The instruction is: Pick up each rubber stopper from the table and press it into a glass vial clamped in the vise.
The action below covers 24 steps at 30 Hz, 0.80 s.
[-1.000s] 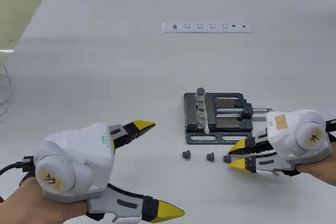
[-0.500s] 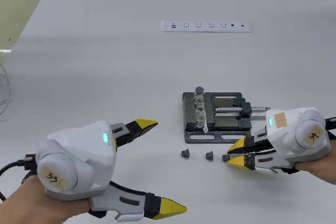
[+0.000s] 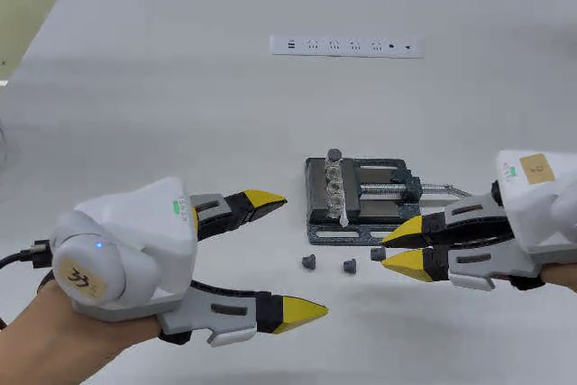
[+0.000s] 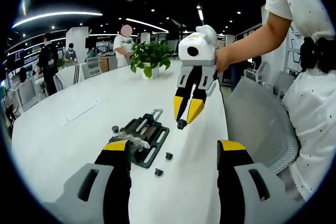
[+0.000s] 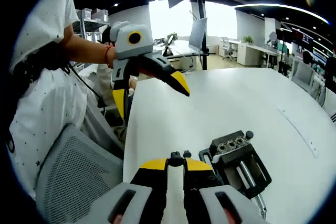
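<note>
The dark vise (image 3: 356, 200) clamps a row of glass vials (image 3: 335, 188); the far vial carries a stopper (image 3: 334, 155). Two loose rubber stoppers (image 3: 308, 262) (image 3: 349, 266) lie on the table in front of the vise. My right gripper (image 3: 390, 252) is shut on a third stopper (image 3: 378, 253), held above the table just right of the loose ones. In the left gripper view that stopper (image 4: 181, 125) hangs in the air at the tips of the right gripper (image 4: 185, 121). My left gripper (image 3: 290, 254) is open with nothing between its jaws, well to the left of the vise.
A white power strip (image 3: 345, 45) lies at the far side of the white table (image 3: 180, 114). The person's arm and a mesh chair (image 4: 262, 124) are beside the table. A potted plant (image 4: 150, 59) stands at the table's far end.
My right gripper has closed on the rightmost stopper and lifted it off the table. The left gripper has shifted slightly right, still open. The head camera moved a little.
</note>
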### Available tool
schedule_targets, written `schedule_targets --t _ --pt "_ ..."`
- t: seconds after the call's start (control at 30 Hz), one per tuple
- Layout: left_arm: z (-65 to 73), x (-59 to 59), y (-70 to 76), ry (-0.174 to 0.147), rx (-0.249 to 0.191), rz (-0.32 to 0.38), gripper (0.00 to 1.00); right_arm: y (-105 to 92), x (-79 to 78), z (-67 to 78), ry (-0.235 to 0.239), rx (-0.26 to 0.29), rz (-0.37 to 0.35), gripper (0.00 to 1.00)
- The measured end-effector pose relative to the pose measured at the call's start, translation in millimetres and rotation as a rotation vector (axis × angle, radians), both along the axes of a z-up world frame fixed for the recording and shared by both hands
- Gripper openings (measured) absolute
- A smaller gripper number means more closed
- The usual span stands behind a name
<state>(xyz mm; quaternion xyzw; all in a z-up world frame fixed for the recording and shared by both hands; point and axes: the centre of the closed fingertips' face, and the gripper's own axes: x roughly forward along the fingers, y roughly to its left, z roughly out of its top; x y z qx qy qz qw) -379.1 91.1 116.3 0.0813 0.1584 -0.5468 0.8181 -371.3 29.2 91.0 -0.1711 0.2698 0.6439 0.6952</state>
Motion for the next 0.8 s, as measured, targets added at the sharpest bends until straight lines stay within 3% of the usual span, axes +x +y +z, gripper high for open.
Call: schedule_targets --t 0.13,0.37,0.47,0.63,0.8 --pt "13.3 -4.5 -7.2 -0.014 -0.018 -0.031 0.52 11.9 -11.6 27.6 -0.011 0.036 0.028 0.05" --pt "33.6 -12.5 -18.8 -0.039 -0.049 -0.081 0.32 28.1 -26.7 59.8 -0.018 0.084 0.059 0.05" --pt "40.5 -15.3 -21.3 -0.050 -0.059 -0.098 0.24 31.9 -29.6 68.8 -0.026 0.099 0.069 0.05" --pt "49.6 -17.9 -23.4 -0.076 -0.066 -0.117 0.20 36.0 -31.7 79.2 -0.027 0.123 0.078 0.05" --pt "55.2 -18.9 -24.2 -0.089 -0.069 -0.132 0.13 38.3 -34.0 81.1 -0.031 0.125 0.095 0.05"
